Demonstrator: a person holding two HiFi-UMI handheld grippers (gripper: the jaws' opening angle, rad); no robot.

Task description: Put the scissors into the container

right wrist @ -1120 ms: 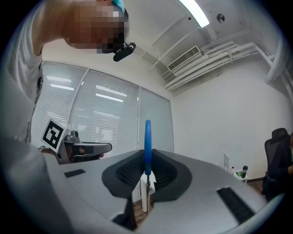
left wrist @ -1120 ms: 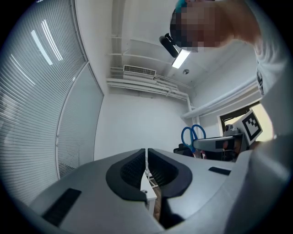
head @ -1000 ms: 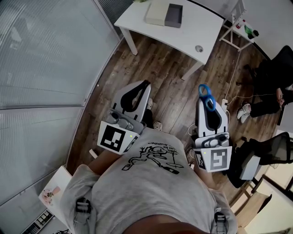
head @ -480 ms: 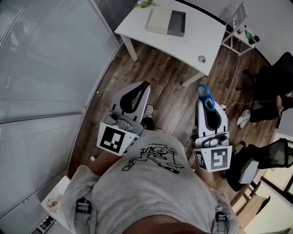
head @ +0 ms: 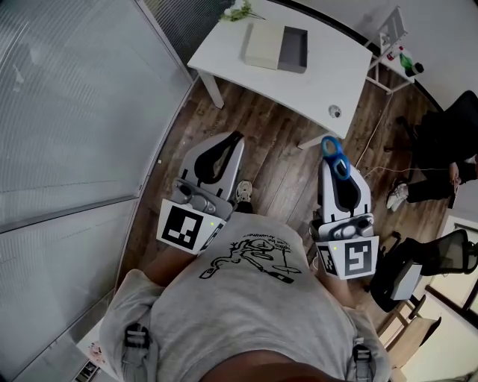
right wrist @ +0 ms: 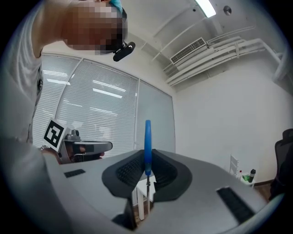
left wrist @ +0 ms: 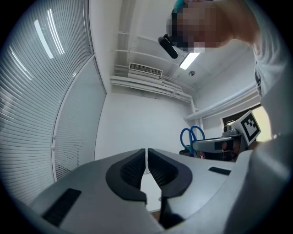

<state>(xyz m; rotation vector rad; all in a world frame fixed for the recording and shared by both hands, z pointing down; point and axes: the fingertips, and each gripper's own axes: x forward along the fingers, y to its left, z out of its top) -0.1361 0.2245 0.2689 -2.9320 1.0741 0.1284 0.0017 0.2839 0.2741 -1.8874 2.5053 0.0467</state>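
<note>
Blue-handled scissors (head: 333,147) stand with their handles up in my right gripper (head: 336,160), which is shut on them; in the right gripper view the scissors (right wrist: 147,145) sit edge-on between the pads. My left gripper (head: 236,137) is level beside it, shut with nothing in it, its jaws showing only a thin slit (left wrist: 146,160). The left gripper view also catches the scissors (left wrist: 192,136) at the right. The container (head: 278,48), a beige and grey open box, lies on a white table (head: 314,86) ahead, beyond both grippers.
A small round object (head: 334,111) lies near the table's right corner and a plant (head: 239,10) at its far left. A glass partition with blinds (head: 75,112) runs along the left. At the right are a white rack with bottles (head: 396,41), a seated person (head: 441,149), a cable (head: 373,160) and an office chair (head: 441,257).
Both grippers have moved forward over the wood floor together, and the table with the container has come nearer in the head view. The scissors stay gripped the same way.
</note>
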